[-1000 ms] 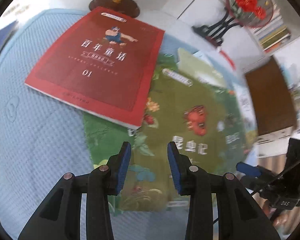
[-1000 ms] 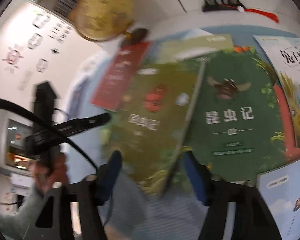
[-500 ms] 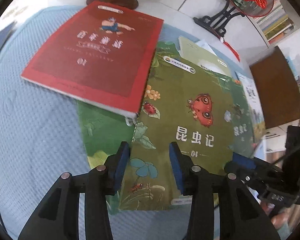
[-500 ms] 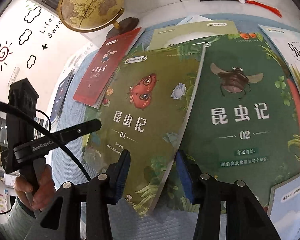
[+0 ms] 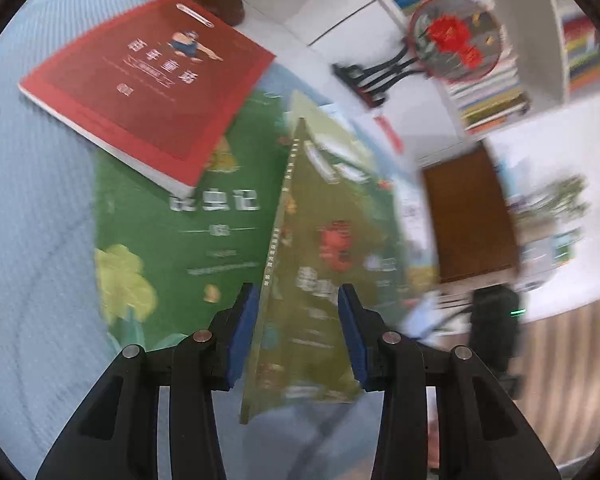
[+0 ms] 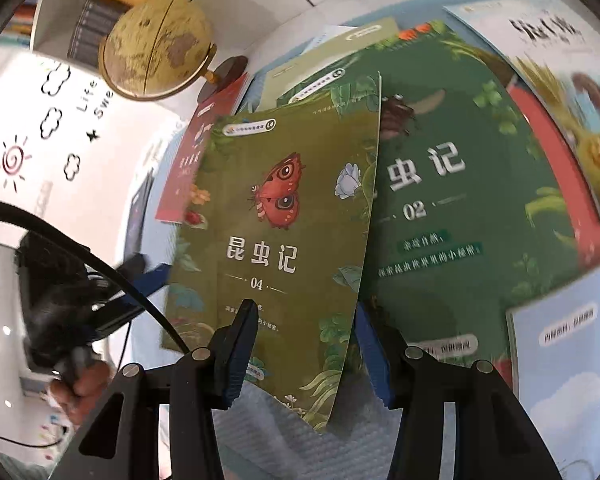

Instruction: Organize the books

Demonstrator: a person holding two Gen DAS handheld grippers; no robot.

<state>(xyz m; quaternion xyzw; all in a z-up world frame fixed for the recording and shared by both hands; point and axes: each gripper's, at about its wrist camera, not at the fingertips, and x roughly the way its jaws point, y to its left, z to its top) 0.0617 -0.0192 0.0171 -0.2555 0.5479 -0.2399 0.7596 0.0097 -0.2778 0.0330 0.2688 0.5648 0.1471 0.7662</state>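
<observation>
The olive book marked 04 [image 6: 276,220] is tipped up off the pile, and its spine edge [image 5: 278,240] shows in the left wrist view. My right gripper [image 6: 304,308] has its jaws opening with the book's lower right part between them. One finger lies over the cover and the other sits behind the edge. My left gripper [image 5: 297,290] stands with its jaws apart around the book's near end, one pad beside the spine. Its blue fingers [image 6: 148,280] end at the book's left edge. A bright green book [image 5: 172,240] lies underneath.
A red book [image 5: 152,80] overlaps the bright green one, and a dark green book marked 02 [image 6: 460,200] lies to the right. More books [image 6: 572,360] lie further right on the blue mat [image 5: 32,200]. A globe [image 6: 156,48] and a fan ornament [image 5: 452,40] stand behind.
The olive book lay flat half a second ago and now stands tilted, shifted right over the book marked 02. The bright green book's title has come into view. Both views are closer to the books.
</observation>
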